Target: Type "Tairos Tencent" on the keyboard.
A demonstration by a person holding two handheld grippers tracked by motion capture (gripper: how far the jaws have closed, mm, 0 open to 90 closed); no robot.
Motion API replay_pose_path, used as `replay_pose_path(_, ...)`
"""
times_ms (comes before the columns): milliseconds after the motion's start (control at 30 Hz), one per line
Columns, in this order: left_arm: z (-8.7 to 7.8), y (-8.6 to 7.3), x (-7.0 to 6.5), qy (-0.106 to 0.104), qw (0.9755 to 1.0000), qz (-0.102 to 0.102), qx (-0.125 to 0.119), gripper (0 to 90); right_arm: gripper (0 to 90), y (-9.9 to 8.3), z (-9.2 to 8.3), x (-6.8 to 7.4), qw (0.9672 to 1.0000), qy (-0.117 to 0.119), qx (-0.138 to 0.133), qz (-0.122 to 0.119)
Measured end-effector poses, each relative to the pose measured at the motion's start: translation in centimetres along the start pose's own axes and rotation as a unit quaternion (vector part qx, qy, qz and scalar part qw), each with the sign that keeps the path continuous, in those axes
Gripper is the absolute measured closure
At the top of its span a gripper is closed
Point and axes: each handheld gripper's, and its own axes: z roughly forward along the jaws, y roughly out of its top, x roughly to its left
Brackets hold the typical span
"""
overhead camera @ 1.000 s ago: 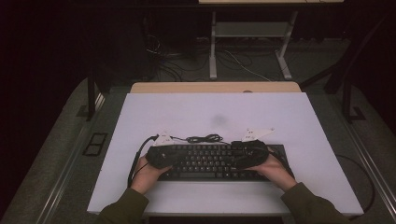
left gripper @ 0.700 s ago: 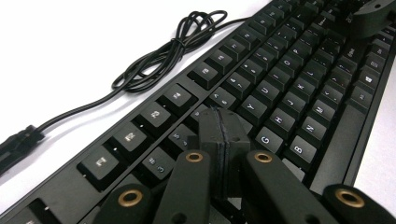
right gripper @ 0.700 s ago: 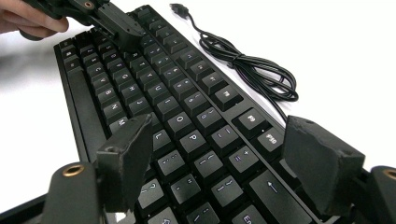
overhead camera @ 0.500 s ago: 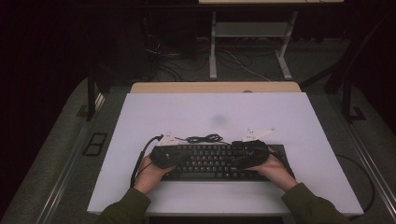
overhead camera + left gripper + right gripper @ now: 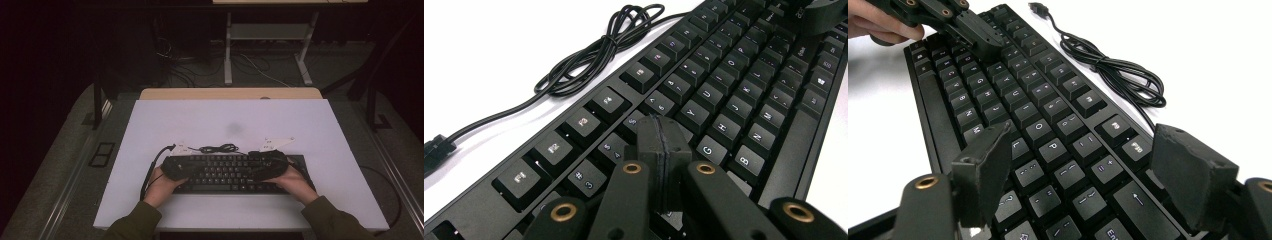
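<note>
A black keyboard (image 5: pixel 227 175) lies near the front edge of the white table (image 5: pixel 230 120). Its black cable (image 5: pixel 217 148) is coiled just behind it, with the plug (image 5: pixel 434 147) lying loose. My left gripper (image 5: pixel 661 132) is shut with nothing between its jaws, and its tip rests over the keys in the left half of the keyboard (image 5: pixel 734 90). It also shows far off as the left gripper (image 5: pixel 983 37) in the right gripper view. My right gripper (image 5: pixel 1083 137) stands open, its jaws spread wide over the keys at the right end of the keyboard (image 5: pixel 1013 105).
A person's hands (image 5: pixel 162 187) hold both grippers at the keyboard's two ends. A gripper cable (image 5: pixel 150 172) loops off the left end. Bare white table stretches behind the coil; a wooden strip (image 5: pixel 230 93) edges the back. Beyond are floor cables and another table's legs (image 5: pixel 227 55).
</note>
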Motion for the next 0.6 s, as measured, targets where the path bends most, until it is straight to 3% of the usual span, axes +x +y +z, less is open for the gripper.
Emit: replay_pose_path(600,-0.66,0.15,0.11,0.002,1.0000,0.000,-0.008,89.4,24.5,0.02,-0.04,-0.01,1.0000,0.001,-0.003,0.002)
